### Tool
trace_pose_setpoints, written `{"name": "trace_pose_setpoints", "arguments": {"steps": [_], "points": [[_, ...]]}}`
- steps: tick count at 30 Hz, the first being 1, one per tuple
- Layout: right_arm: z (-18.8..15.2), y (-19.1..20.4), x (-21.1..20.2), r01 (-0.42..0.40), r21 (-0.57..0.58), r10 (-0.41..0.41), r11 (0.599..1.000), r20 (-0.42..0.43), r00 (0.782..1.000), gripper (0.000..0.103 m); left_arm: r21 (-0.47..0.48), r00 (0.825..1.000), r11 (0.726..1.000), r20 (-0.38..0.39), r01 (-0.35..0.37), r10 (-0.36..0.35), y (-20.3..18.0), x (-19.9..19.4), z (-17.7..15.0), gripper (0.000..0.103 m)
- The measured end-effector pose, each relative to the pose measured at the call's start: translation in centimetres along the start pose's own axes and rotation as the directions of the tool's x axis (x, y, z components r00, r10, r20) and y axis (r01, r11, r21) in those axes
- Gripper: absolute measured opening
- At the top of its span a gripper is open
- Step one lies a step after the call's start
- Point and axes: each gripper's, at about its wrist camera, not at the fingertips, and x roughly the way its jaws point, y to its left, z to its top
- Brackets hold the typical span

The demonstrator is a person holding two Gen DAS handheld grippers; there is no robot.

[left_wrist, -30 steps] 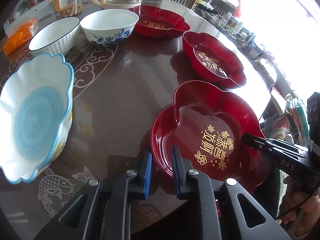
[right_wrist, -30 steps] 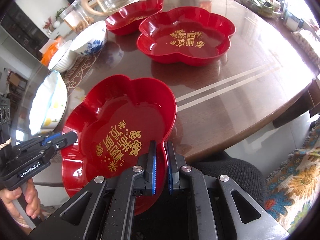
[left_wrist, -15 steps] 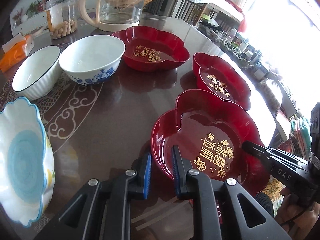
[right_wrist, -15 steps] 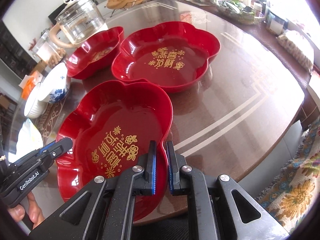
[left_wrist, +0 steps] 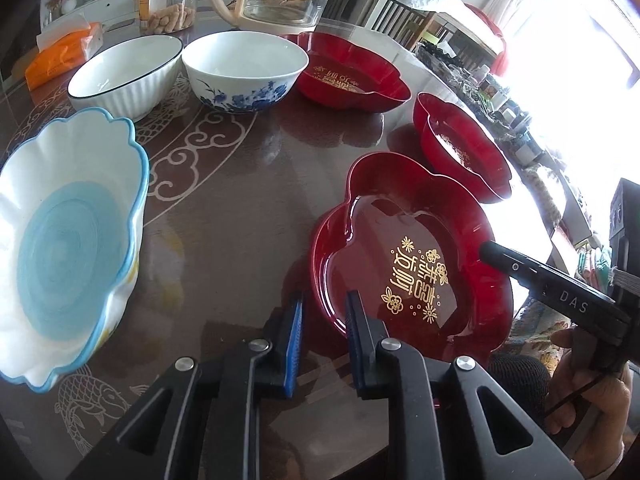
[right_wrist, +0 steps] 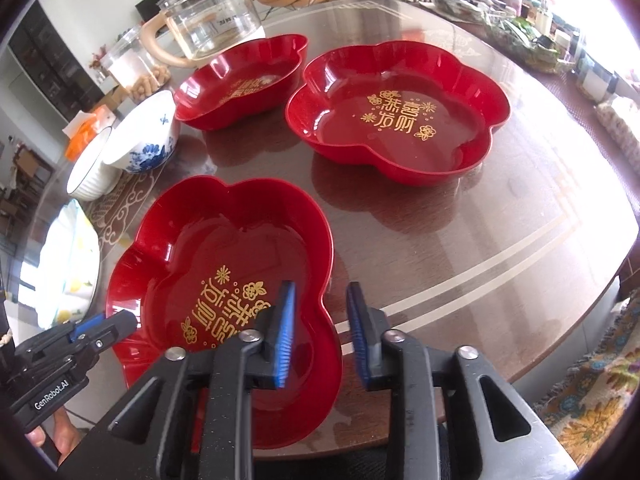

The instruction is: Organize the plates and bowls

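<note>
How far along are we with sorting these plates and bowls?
Nothing is stacked yet. In hand: the near red plate sits at the table edge, the left gripper astride its rim, the right gripper with jaws opening around the opposite rim. Remaining: the other red plates and three bowls all stand separately.

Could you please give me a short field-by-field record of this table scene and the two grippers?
surface: dark glossy table
nearest dish: red flower-shaped plate, gold lettering, at the table's near edge
left gripper: straddles the plate's rim, jaws opening
right gripper: jaws opening, plate's rim between them, pads clear
other red plates: two, farther back
bowls: blue-rimmed scalloped bowl, ribbed white bowl, blue-flowered bowl
</note>
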Motion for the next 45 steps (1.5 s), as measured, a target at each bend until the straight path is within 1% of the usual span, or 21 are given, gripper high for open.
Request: {"name": "trace_pose_setpoints", "arguments": {"steps": [1,3,5,7,11,13,15,16,18,19,20,21,24,27,29,31,35,37,41,43,45], "points": [[-0.2,-0.2,-0.7,0.010,0.008,-0.011,1.000,0.026,1.000,0.063,-0.001,1.000,1.000,0.009,-0.003,0.003,0.2,-0.5,0.0,0.022],[-0.5,-0.4,-2.3,0.028,0.025,-0.030,0.999,0.077,0.997,0.063,-0.002,0.999,1.000,0.038,-0.008,0.008,0.7,-1.7,-0.2,0.038],[-1.0,-0.3,-4.1,0.064,0.044,-0.069,0.997,0.131,0.989,0.063,-0.027,0.995,1.000,0.096,0.011,-0.009,1.4,-3.3,-0.4,0.085],[-1.8,0.3,-6.1,0.103,0.047,-0.110,0.994,0.196,0.974,0.066,-0.047,0.987,0.999,0.158,0.016,-0.008,1.7,-4.8,-0.6,0.096],[-4.0,2.3,-9.8,0.137,0.062,-0.150,0.989,0.324,0.934,0.071,-0.031,0.979,1.000,0.205,0.003,0.003,1.7,-7.3,-0.9,0.096],[-5.5,3.4,-11.3,0.161,0.085,-0.182,0.983,0.387,0.904,0.074,-0.049,0.978,0.999,0.207,0.002,0.008,1.8,-8.3,-1.0,0.096],[-7.0,4.4,-12.8,0.181,0.107,-0.211,0.978,0.466,0.859,0.074,-0.058,0.975,0.998,0.223,0.025,-0.011,2.1,-9.3,-1.4,0.096],[-7.8,4.8,-13.5,0.193,0.124,-0.229,0.973,0.510,0.829,0.074,-0.046,0.969,0.999,0.245,0.018,-0.006,2.0,-9.9,-1.6,0.096],[-9.3,5.6,-14.5,0.211,0.144,-0.255,0.967,0.587,0.768,0.081,0.012,0.958,1.000,0.288,-0.017,0.013,1.4,-10.9,-2.1,0.096],[-9.9,5.9,-14.8,0.215,0.139,-0.255,0.967,0.613,0.748,0.082,0.036,0.951,0.998,0.308,-0.047,0.034,1.2,-11.2,-2.3,0.096],[-10.3,6.2,-14.9,0.221,0.132,-0.254,0.966,0.629,0.734,0.082,0.054,0.946,0.996,0.322,-0.069,0.048,0.9,-11.5,-2.5,0.096],[-10.5,6.4,-14.9,0.226,0.127,-0.253,0.966,0.638,0.727,0.082,0.069,0.944,0.995,0.327,-0.069,0.043,0.7,-11.6,-2.7,0.096],[-11.3,6.5,-14.8,0.217,0.122,-0.243,0.969,0.659,0.712,0.082,0.065,0.952,0.998,0.306,-0.016,-0.004,0.9,-11.4,-3.3,0.096],[-12.2,6.5,-15.0,0.238,0.136,-0.264,0.962,0.692,0.672,0.082,0.032,0.963,0.999,0.268,0.027,-0.035,1.3,-11.0,-3.9,0.096],[-12.9,6.5,-15.2,0.261,0.133,-0.275,0.956,0.715,0.643,0.082,0.032,0.967,0.999,0.254,0.009,-0.017,1.2,-10.9,-4.2,0.096],[-13.3,6.8,-15.4,0.288,0.128,-0.286,0.949,0.735,0.615,0.082,0.056,0.965,0.998,0.261,-0.029,0.014,0.8,-11.2,-4.4,0.096],[-14.0,7.5,-15.6,0.329,0.105,-0.288,0.938,0.763,0.579,0.082,0.085,0.966,0.993,0.253,-0.078,0.054,0.0,-11.7,-4.6,0.096],[-14.4,7.6,-16.0,0.334,0.106,-0.286,0.937,0.781,0.555,0.082,0.081,0.970,0.994,0.239,-0.075,0.054,-0.2,-11.7,-4.8,0.096],[-15.1,8.0,-16.8,0.339,0.119,-0.286,0.933,0.815,0.503,0.082,0.060,0.967,0.997,0.252,-0.048,0.032,0.0,-12.4,-5.5,0.096],[-15.3,8.2,-16.8,0.344,0.115,-0.285,0.932,0.820,0.496,0.082,0.065,0.965,0.997,0.262,-0.048,0.029,-0.1,-12.8,-5.8,0.096],[-15.4,8.5,-16.7,0.350,0.107,-0.281,0.931,0.822,0.496,0.082,0.070,0.961,0.996,0.277,-0.047,0.026,-0.2,-13.4,-6.1,0.096]]}}
